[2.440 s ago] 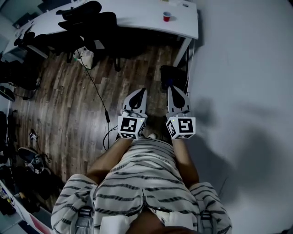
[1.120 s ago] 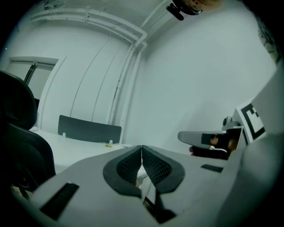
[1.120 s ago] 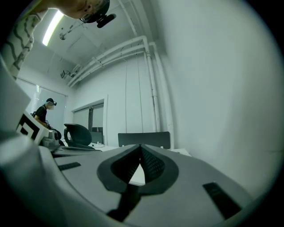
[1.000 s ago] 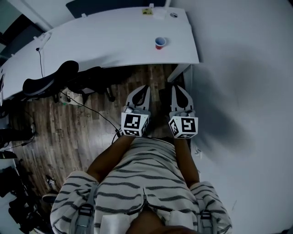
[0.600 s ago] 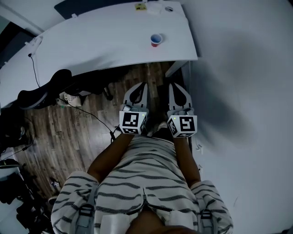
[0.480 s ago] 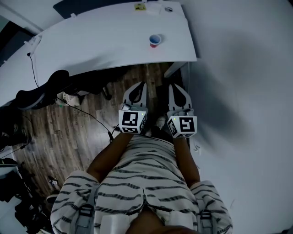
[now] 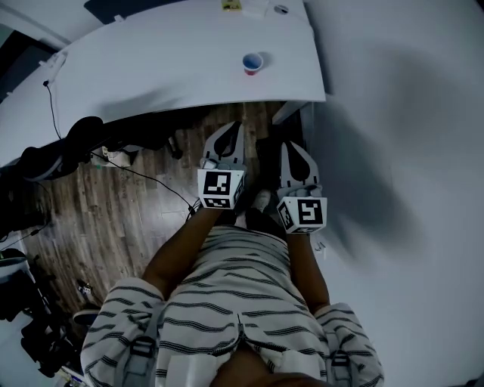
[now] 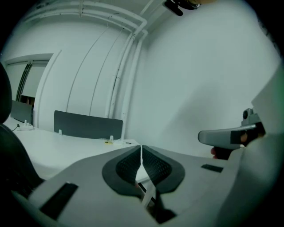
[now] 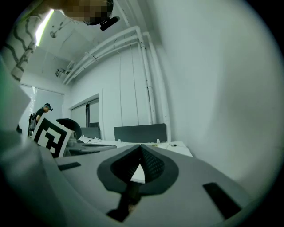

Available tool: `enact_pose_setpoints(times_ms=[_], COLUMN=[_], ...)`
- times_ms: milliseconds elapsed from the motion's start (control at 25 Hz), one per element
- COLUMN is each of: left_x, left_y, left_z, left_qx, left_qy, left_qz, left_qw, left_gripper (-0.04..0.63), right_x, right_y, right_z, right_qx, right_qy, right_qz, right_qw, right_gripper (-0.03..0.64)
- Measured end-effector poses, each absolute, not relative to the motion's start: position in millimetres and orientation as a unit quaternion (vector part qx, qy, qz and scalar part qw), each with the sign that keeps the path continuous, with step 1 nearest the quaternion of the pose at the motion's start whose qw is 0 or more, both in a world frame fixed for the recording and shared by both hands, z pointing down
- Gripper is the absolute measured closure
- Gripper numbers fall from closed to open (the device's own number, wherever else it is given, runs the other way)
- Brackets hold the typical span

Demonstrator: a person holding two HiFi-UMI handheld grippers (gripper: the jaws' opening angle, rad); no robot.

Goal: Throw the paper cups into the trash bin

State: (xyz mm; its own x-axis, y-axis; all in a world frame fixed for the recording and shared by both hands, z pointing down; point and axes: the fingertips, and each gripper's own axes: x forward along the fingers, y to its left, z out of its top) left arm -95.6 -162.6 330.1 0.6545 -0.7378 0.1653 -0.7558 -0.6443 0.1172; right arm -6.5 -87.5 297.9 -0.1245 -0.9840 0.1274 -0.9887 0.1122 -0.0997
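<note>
Both tools sit low and close to the body, side by side. The left tongs (image 7: 234,128) are pressed fully together with nothing between them, which the left gripper view confirms (image 8: 141,153). The right tongs (image 7: 290,147) are closed and empty too (image 9: 140,150).

The single paper cup (image 7: 252,62), red outside with a bluish inside, stands upright on the white surface (image 7: 166,72). It is well ahead of both tongs, roughly in line with the gap between them, and near the surface's right-hand end.

The step in hand looks like the approach to the cup. To do it well, I would walk up until the cup is within easy reach. Then open one pair of tongs wide before arriving, so the closed tips do not knock the light cup over. Come in level from the near side, take the wall around mid-height, and close gently, since thin paper crushes easily.

I cannot pick out the trash bin with certainty. A dark shape (image 7: 266,151) on the wooden floor (image 7: 128,204) between the two tongs might be it.

No brand or print is legible on the cup. The marker cubes (image 7: 220,189) carry only black-and-white square patterns. A small yellow tag (image 7: 230,4) lies at the far edge of the surface, well beyond the cup, and is too small to read.
</note>
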Motion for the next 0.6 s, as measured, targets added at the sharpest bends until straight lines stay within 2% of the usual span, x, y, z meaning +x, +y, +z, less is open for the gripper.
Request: enact_pose_setpoints(times_ms=[480, 600], left_x=[-66, -66], left_y=[-201, -213], left_z=[359, 368], left_qx=[0.902, 0.900], left_qy=[-0.416, -0.419], left_qz=[0.071, 0.078], left_qw=[0.093, 0.096], left_gripper=[0.566, 0.534], right_x=[14, 10], right_y=[-84, -85], right_z=[329, 334], right_qx=[0.673, 0.674], right_qy=[-0.731, -0.730], right_qz=[0.110, 0.116], right_qw=[0.023, 0.023], right_gripper=[0.607, 0.607])
